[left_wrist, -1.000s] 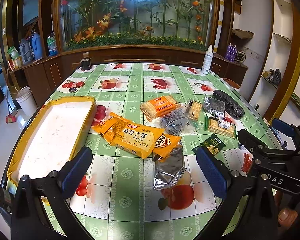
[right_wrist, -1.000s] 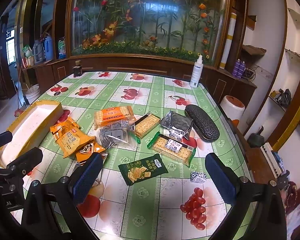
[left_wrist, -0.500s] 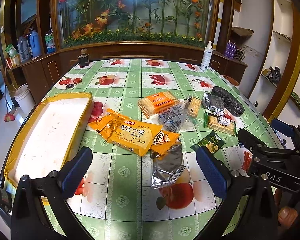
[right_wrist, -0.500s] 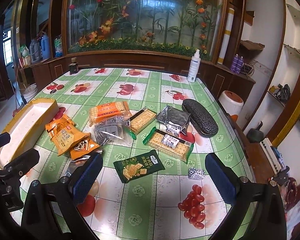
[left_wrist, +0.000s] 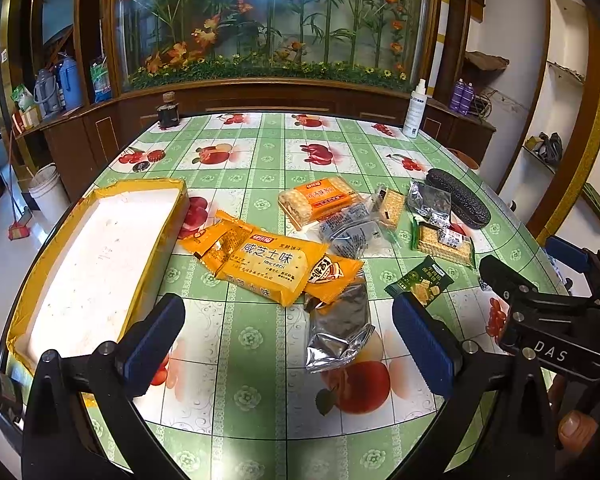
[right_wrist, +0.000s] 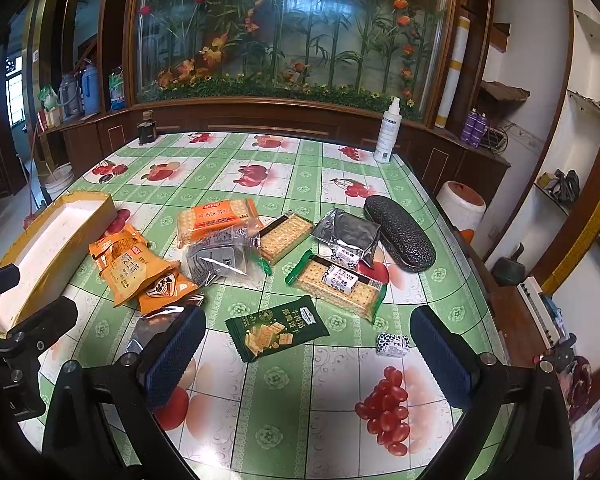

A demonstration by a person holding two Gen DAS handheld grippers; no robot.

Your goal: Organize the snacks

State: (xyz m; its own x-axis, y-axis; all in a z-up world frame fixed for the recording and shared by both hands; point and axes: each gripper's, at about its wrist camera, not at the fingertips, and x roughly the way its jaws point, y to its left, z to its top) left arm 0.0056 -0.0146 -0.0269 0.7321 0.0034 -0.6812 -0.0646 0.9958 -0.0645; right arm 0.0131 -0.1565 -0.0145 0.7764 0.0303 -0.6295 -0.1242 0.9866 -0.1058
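Several snack packs lie mid-table. A big yellow cracker pack [left_wrist: 270,266] overlaps small orange packs, with a silver bag [left_wrist: 338,326] in front. An orange biscuit pack [right_wrist: 216,218], a green-edged cracker pack [right_wrist: 336,282], a dark green pack [right_wrist: 276,328] and a small wrapped candy [right_wrist: 392,344] lie to the right. A yellow-rimmed white box [left_wrist: 28,276] stands at the left. My left gripper [left_wrist: 288,336] is open above the silver bag. My right gripper [right_wrist: 306,354] is open above the dark green pack.
A black glasses case [right_wrist: 398,238] lies at the table's right. A white spray bottle [right_wrist: 388,132] and a dark jar [right_wrist: 146,128] stand at the far edge. The table [right_wrist: 284,176] has a green fruit-print cloth. A wooden cabinet with a plant display runs behind.
Both grippers have drawn back and risen slightly, so the snacks sit a little farther off. Nothing on the table has moved.
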